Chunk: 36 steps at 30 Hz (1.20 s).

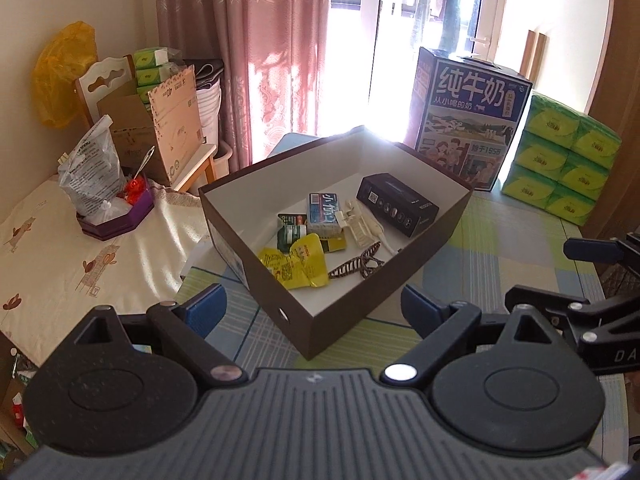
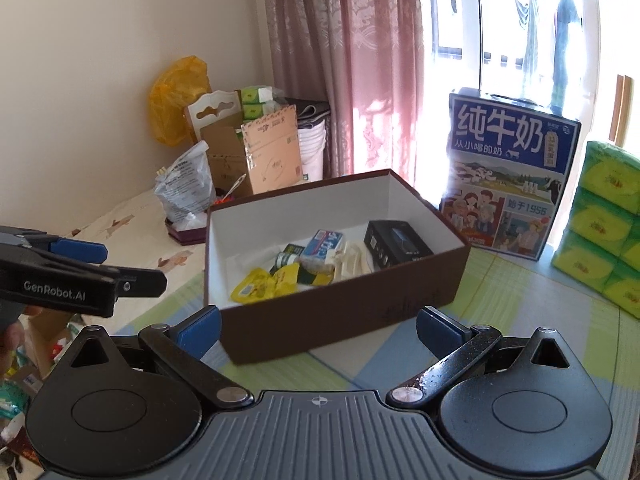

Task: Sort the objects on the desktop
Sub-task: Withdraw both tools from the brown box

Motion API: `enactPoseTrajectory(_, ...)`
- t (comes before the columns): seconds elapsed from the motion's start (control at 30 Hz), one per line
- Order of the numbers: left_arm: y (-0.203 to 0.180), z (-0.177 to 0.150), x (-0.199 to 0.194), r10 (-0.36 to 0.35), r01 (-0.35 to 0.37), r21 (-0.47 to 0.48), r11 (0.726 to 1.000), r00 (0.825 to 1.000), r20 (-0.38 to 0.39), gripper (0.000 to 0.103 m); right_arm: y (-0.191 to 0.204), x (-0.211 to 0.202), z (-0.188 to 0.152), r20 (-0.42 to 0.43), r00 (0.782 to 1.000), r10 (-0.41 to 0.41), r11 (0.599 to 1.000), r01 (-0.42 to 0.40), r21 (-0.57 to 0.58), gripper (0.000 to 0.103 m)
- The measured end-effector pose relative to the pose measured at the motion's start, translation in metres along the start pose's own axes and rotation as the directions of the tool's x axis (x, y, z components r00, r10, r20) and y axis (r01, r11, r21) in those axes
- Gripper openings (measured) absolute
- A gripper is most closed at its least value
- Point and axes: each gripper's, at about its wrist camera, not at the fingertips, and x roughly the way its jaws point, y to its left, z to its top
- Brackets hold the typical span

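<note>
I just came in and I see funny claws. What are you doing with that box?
A person is tidying the table with a claw tool in each hand. The left gripper and the right gripper are both open and empty, held in front of the brown box. The small things already lie inside it: a yellow packet, a black box, a blue pack and a striped hair tie. None of the small things lies on the table around it.

Left gripper [image 1: 314,310]: black linkage arms, blue pads, silver screws, ribbed grey housing; right gripper [image 2: 318,330] matches (white "GenRobot.AI" lettering on the left gripper's side).
</note>
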Motion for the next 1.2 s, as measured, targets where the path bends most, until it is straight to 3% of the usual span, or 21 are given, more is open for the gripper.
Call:
enactPoseTrajectory(0.6, -0.035, -0.049, -0.045, 0.034, -0.034, 0.001, 0.999, 0.999, -0.021, 0.092, 0.003, -0.047, -0.042, -0.021, 0.999, 0.027, 0.999, -0.027, -0.036, 0.101)
enactPoseTrajectory(1.2, -0.054, -0.085, -0.052, 0.077, -0.076, 0.009, 0.997, 0.993, -0.094, 0.092, 0.005, -0.058, -0.079, -0.09, 0.994, 0.062, 0.994, -0.07, -0.082, 0.101)
